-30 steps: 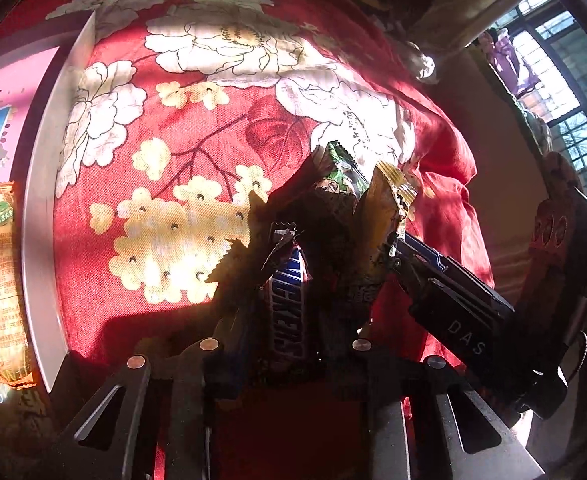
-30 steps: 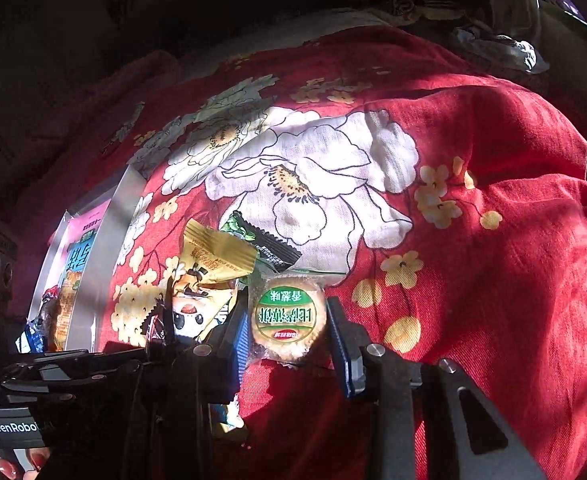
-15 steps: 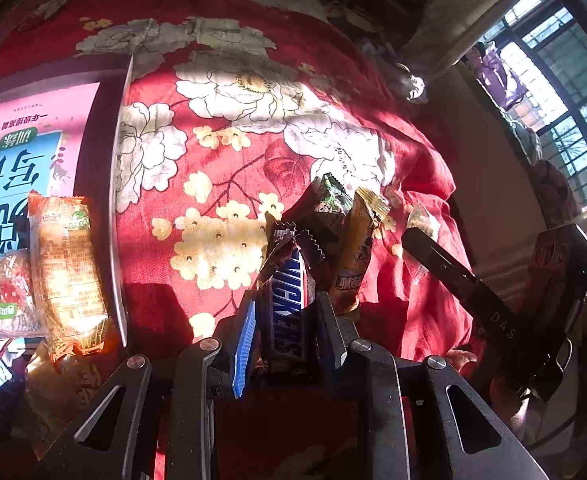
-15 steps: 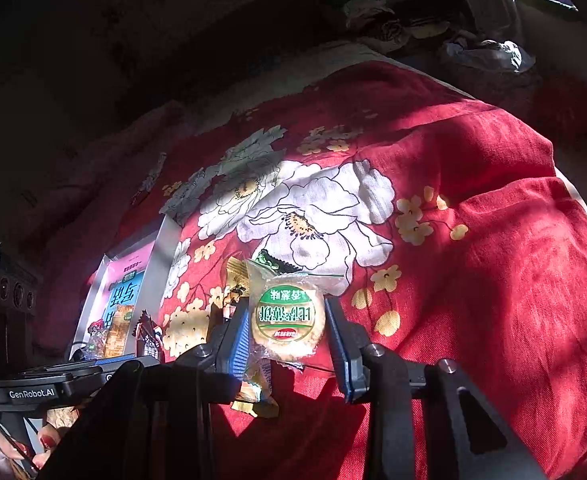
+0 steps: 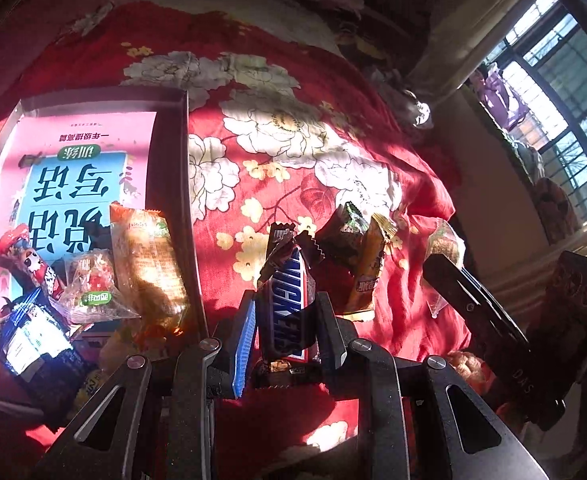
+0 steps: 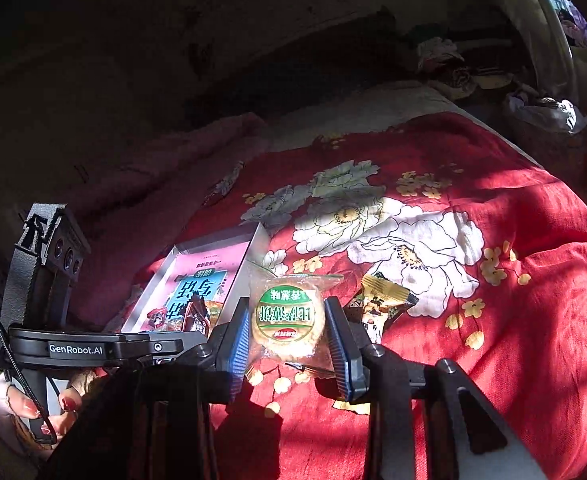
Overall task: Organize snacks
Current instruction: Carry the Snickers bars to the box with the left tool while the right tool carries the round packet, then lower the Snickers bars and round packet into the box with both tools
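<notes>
My left gripper [image 5: 285, 316] is shut on a Snickers bar [image 5: 287, 300] and holds it above the red floral cloth. My right gripper [image 6: 287, 328] is shut on a round cracker packet [image 6: 287, 314] with a green label, also lifted. A clear tray [image 5: 181, 152] with a pink and blue book in it lies to the left and holds several snacks, among them an orange bread packet [image 5: 145, 264]. It also shows in the right wrist view [image 6: 253, 248]. A yellow packet [image 5: 367, 268] and a dark green packet [image 5: 345, 232] lie on the cloth.
The red floral cloth [image 5: 293, 140] covers a raised surface that drops off at the right. A window [image 5: 565, 92] is at the far right. The right gripper's body [image 5: 533, 332] shows at the right of the left wrist view.
Both grippers have lifted and pulled back with their snacks. The tray has come fully into the left wrist view, and the two packets now lie apart from the Snickers bar.
</notes>
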`<state>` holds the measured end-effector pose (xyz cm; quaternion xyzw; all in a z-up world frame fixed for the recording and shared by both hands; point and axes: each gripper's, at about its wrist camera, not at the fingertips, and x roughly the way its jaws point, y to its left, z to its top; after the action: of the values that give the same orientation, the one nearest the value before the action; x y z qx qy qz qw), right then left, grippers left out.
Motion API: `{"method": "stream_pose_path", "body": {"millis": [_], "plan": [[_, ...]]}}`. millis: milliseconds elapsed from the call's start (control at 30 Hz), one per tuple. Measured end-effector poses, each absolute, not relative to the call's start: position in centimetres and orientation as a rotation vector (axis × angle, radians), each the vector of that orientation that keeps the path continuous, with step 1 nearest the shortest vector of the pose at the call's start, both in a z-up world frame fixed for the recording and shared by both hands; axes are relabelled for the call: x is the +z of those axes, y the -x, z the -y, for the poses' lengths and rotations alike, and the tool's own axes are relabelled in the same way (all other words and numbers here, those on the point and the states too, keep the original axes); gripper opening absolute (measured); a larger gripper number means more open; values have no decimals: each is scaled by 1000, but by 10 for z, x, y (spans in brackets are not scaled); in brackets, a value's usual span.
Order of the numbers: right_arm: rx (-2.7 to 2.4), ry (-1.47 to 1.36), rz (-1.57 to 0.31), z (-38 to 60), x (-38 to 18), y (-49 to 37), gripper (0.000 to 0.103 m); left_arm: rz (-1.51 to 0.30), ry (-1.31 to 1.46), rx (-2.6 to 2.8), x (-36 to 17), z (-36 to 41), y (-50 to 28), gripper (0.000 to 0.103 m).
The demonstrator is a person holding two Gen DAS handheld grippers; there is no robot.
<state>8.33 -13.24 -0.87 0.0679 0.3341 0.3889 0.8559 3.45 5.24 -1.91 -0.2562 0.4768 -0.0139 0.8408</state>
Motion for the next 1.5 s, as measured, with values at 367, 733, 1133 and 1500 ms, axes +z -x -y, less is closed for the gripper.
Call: {"method": "stream_pose_path", "body": {"millis": [367,733,1133,1500], "plan": [[926,-63,-694,83,-3,-51,36,-948,588,39,-5,-95,0,29],[1023,18,-715,35,-4,-20,36,-877,633,152,5,-153,46,29],[1053,81,-736,13,-15,-5,36,-876,654,282,-10,-201,88,29],[1039,92,-751,8,-22,-10,36,-908,586,355,-25,-215,96,29]]}}
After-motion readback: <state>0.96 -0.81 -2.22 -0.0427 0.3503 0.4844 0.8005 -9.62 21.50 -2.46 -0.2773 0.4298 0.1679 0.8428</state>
